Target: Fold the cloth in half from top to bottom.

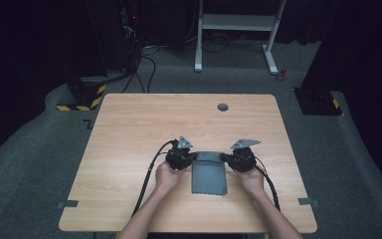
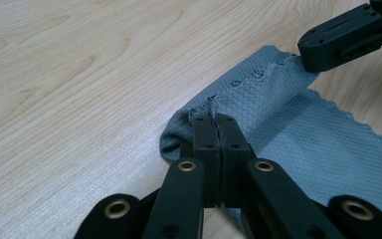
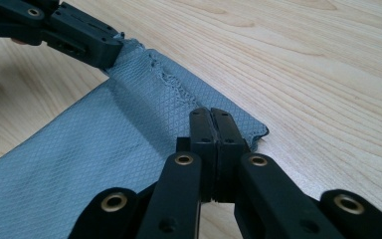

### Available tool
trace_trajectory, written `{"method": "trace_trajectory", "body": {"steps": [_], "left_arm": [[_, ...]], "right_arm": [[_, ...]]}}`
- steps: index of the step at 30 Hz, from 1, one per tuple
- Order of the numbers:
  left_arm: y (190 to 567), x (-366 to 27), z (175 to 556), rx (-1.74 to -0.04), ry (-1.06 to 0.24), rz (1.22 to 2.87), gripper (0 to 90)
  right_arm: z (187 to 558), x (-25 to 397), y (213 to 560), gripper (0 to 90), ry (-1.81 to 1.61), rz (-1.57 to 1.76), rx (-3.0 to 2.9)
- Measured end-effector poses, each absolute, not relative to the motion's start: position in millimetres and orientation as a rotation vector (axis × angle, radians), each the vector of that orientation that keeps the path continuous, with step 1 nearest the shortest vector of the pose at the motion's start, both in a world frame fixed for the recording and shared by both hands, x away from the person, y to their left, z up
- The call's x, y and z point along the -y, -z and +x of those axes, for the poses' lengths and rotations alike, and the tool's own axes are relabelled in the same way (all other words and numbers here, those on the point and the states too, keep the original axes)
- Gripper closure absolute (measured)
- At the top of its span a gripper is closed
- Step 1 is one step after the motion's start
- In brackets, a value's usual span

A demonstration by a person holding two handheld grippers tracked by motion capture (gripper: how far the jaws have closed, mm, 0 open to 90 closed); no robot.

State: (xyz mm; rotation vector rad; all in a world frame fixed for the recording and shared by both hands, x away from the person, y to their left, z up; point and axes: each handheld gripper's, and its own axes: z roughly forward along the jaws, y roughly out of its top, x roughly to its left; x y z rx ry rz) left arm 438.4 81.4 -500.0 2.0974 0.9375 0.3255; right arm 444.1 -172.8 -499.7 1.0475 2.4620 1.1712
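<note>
Pale wood-grain tabletop (image 1: 129, 129) with a small grey grommet (image 1: 223, 107) near the far edge, bare apart from the work at its near middle. At left, left gripper (image 1: 191, 157) in the person's left hand (image 1: 165, 175), fingers (image 2: 208, 132) pressed together on the far left corner of a grey rectangular cloth with a diamond-quilted weave (image 1: 209, 174), a fold of fabric bunched and slightly raised around the tips. Cloth itself lying flat between the two hands, long side toward the person, far edge pinked and a little frayed, pulled fairly straight from corner to corner. At right, right gripper (image 1: 225, 157) in the right hand (image 1: 252, 180), fingers (image 3: 203, 127) likewise closed on the far right corner (image 3: 256, 130), that corner curling up off the wood. Judged by the look: thin, light, limp material, no stiffness to speak of, likely to sag or drape once lifted and to slide easily over the smooth wood. Textured weave probably giving fair grip, yet a shallow pinch at the very edge apt to slip. Best taken at the corners, as here, slightly inside the hem, with both sides raised evenly and kept taut to avoid folding or twisting.
</note>
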Motion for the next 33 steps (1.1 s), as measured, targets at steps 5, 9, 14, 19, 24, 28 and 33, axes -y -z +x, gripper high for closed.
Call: {"method": "trace_trajectory", "body": {"steps": [5,9,14,19,24,28,33], "left_arm": [[501,-84,434,-0.936,-0.306,2.077,88.9],[500,-85,431,-0.928,-0.304,2.073,88.9],[501,-86,428,-0.931,-0.29,2.057,88.9],[504,-89,424,-0.933,-0.275,2.036,88.9],[504,-90,421,-0.924,-0.278,2.03,88.9],[505,-90,418,-0.924,-0.268,2.027,88.9],[507,-90,414,-0.924,-0.263,2.027,88.9]], "right_arm": [[440,173,501,89.8,-1.182,1.051,-2.467],[437,174,501,89.8,-1.191,1.041,-2.468],[434,175,500,89.8,-1.201,1.029,-2.468],[431,176,500,89.8,-1.213,1.029,-2.466],[428,176,500,89.8,-1.216,1.021,-2.469],[426,177,502,89.8,-1.226,1.022,-2.47],[422,178,502,89.8,-1.236,1.018,-2.473]]}}
